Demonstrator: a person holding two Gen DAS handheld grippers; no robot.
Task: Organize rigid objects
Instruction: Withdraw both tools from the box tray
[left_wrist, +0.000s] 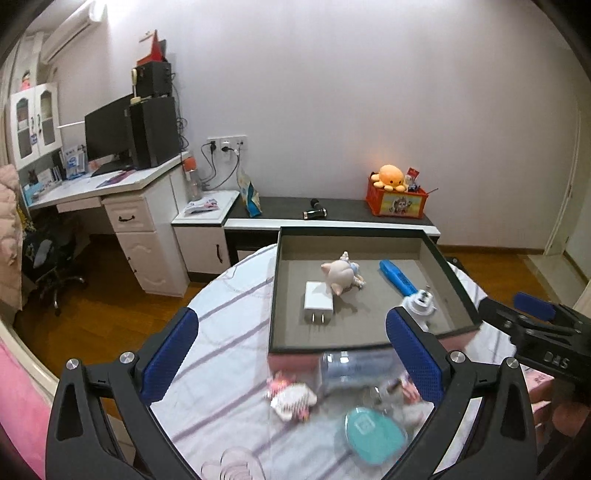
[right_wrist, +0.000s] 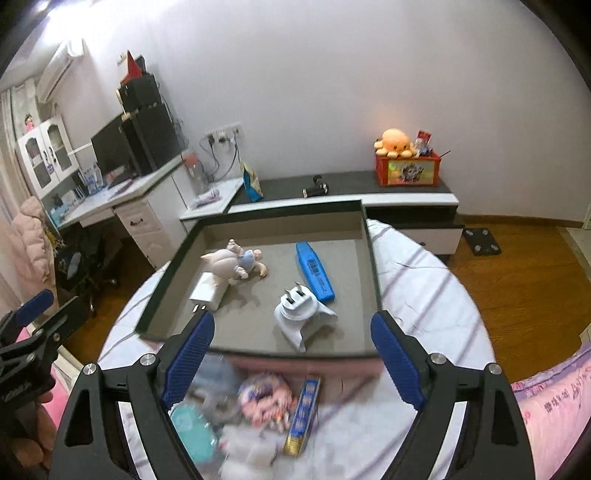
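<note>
We've got a grey tray (right_wrist: 373, 258) at the far side of the round table (right_wrist: 424, 295), w/ four rigid items already in it: white charger block (right_wrist: 208, 291) by the tray's left wall, pig figurine (right_wrist: 231, 260) touching it, blue case (right_wrist: 314, 271) toward the right wall, white plug adapter (right_wrist: 303, 314) nearer the front wall. Still outside, along the table's near edge just in front of the tray: a teal oval box (left_wrist: 373, 432), a clear bottle (left_wrist: 351, 367) lying down, a yellow-blue carton (right_wrist: 303, 421), a pink-white toy (left_wrist: 291, 398); all blurred, so details unclear. We'd guess all are light and stiff; bottle prob. slick and apt to roll, so grip across its body; carton across its narrow sides. Left gripper (left_wrist: 291, 354) is spread wide, nothing in it, above the loose pile; right gripper (right_wrist: 291, 360) likewise wide apart and empty. Table cover is a white striped cloth, may bunch. Room: wood floor, desk w/ monitor (left_wrist: 107, 129), low cabinet w/ orange octopus plush (left_wrist: 389, 177).
</note>
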